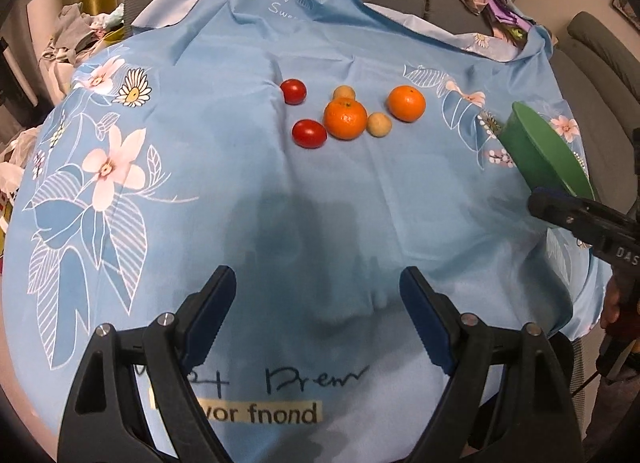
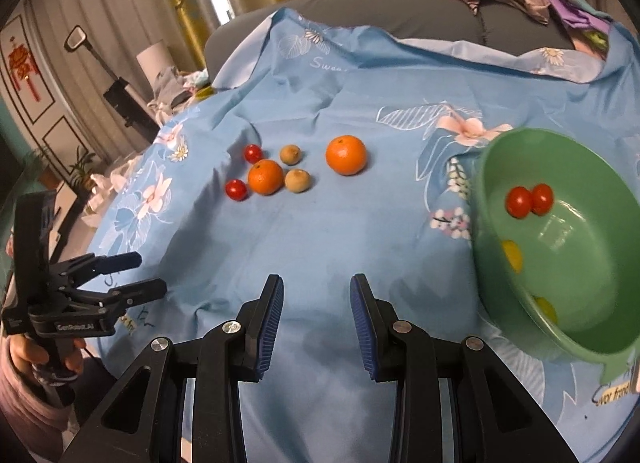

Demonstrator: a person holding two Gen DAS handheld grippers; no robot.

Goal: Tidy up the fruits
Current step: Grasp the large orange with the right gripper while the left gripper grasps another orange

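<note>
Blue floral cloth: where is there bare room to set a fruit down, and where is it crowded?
Free: the wide patch of blue floral cloth between the fruit cluster and the green plastic bowl. Crowded: around the two oranges, where small red tomatoes and brown fruits sit close.

dim, soft indoor light; fisheye-bent dark edges; broad shadow on cloth (image 1: pixel 312 231).
</note>
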